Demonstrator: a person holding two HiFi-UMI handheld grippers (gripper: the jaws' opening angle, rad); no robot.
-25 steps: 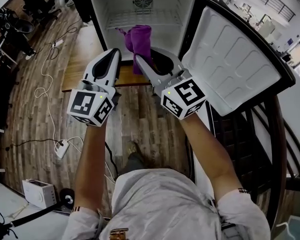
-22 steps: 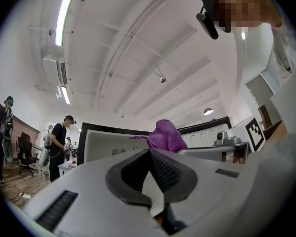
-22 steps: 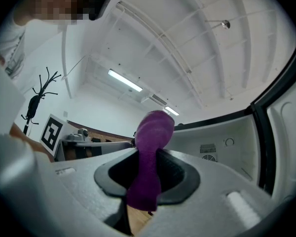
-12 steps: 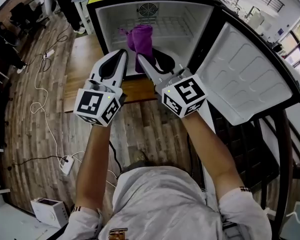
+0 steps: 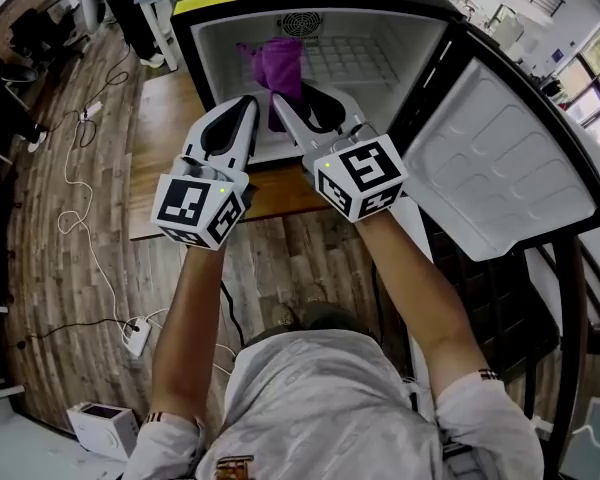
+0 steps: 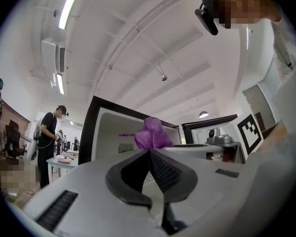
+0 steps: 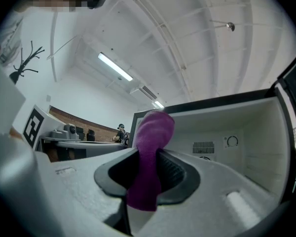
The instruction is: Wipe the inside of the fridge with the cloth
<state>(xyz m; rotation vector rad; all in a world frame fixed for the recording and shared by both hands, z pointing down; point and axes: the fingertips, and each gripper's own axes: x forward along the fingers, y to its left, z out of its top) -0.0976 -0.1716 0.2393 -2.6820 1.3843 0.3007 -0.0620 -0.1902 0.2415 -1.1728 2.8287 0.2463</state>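
Fridge stands open on a wooden table, with its door swung wide to the person's right. The white cavity faces the head view. A wire shelf crosses the cavity, and a round fan vent sits high on the back wall. A yellow label is fixed to the black top edge.

Right gripper points into the cavity opening. Its jaws are clamped on the purple cloth. In the right gripper view the cloth passes between the two pads at the right gripper tips. One end rises above the jaws as a rounded bundle; the other end hangs below them. In that view a slotted vent and a dial show on the back wall beyond. In the head view the cloth lies inside the cavity, in front of the back wall and left of centre.

Left gripper is held just beside the right one, at the front edge of the fridge. In the left gripper view the left gripper jaws are closed together at the tips with nothing between them. The cloth appears beyond those tips, apart from them.

Marker cubes face the head camera. A white cable and a power strip lie on the wooden floor to the left.
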